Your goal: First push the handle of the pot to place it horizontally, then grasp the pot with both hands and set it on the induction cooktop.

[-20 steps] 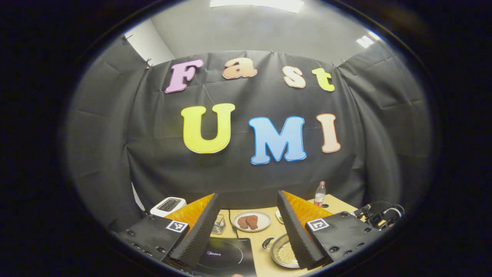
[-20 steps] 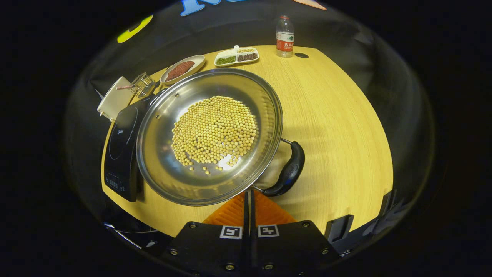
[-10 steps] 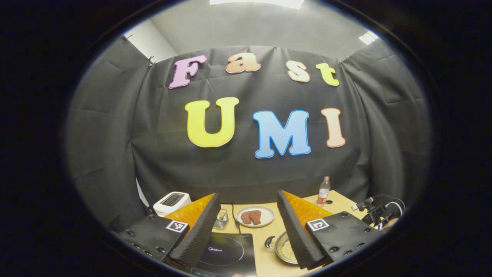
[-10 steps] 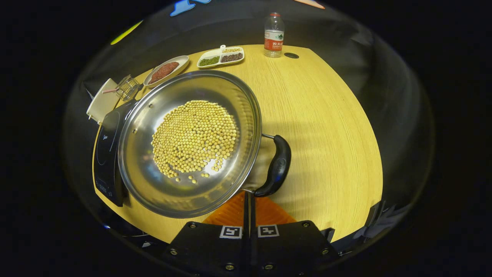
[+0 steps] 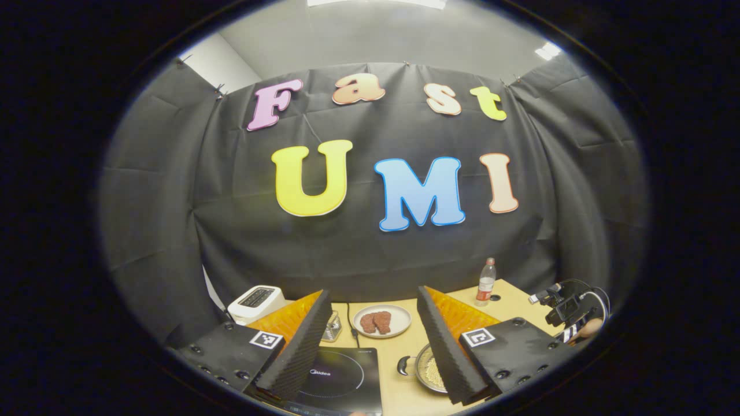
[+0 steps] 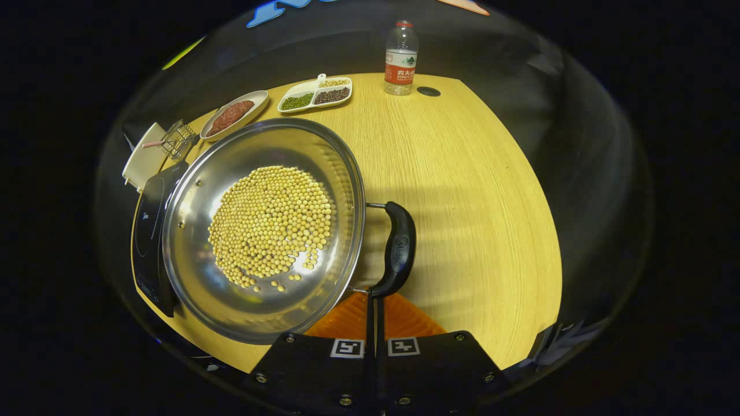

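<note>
Steel, round and shallow, the wide pot sits on the pale wooden table and holds a bed of yellow soybeans. Its black curved side handle lies on the side of the pot away from the flat black induction cooktop, whose edge the pot's rim overlaps in the right gripper view. The right gripper has its 2 fingers pressed together with nothing between them, tips at the near end of that handle; contact cannot be confirmed. Beyond the pot stand a white plate of reddish meat, a white divided dish of beans, a clear plastic bottle with a red label, a small wire basket and a white toaster. In the left gripper view, the left gripper is held above the table, fingers spread wide and empty, the cooktop and pot beneath.
</note>
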The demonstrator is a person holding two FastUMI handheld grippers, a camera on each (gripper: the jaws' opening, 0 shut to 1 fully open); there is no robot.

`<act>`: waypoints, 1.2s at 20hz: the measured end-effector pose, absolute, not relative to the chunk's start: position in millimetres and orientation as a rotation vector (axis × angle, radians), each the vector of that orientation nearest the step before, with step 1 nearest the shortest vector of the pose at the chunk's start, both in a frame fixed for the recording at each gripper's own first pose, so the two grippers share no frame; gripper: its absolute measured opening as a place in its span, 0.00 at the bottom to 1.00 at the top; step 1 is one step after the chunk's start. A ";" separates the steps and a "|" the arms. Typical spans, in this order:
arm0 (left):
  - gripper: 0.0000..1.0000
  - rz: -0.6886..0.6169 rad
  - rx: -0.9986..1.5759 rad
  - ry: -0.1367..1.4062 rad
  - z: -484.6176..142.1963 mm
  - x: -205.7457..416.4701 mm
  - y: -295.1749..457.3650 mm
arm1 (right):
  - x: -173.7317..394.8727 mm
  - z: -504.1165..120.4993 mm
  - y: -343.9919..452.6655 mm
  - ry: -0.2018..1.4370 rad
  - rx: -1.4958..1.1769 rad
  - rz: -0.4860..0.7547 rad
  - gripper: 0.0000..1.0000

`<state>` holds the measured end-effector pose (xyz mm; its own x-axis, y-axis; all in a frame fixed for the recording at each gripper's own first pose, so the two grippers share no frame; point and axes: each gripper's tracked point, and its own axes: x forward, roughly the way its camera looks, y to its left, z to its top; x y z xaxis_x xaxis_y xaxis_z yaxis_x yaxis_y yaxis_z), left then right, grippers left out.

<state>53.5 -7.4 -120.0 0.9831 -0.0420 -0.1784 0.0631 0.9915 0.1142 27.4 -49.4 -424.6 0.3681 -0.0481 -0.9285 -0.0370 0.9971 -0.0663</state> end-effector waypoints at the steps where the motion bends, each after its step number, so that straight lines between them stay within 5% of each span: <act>1: 0.98 -0.058 0.123 0.179 -121.1 55.2 -11.0 | 30.1 -424.7 -50.3 1.192 -0.077 -0.006 0.01; 14: 0.99 -0.129 0.035 0.375 -207.0 70.2 -36.7 | 41.7 -400.1 -75.4 1.088 -0.049 -0.041 0.01; 15: 0.97 -0.141 0.035 0.398 -218.6 71.1 -40.2 | 41.9 -396.3 -81.2 1.064 -0.046 -0.051 0.07; 17: 0.99 -0.171 0.041 0.452 -241.9 73.8 -47.4 | 43.2 -379.3 -84.9 1.002 -0.021 -0.053 0.39; 18: 0.99 -0.189 0.040 0.481 -253.9 75.4 -51.8 | 45.3 -372.2 -85.1 0.969 -0.003 -0.050 0.65; 20: 0.94 -0.215 0.037 0.546 -280.1 80.0 -58.1 | 45.9 -362.0 -84.7 0.919 0.025 -0.049 0.91; 24: 0.97 -0.251 0.029 0.631 -317.9 90.5 -68.3 | 49.9 -357.3 -84.1 0.857 0.053 -0.050 0.93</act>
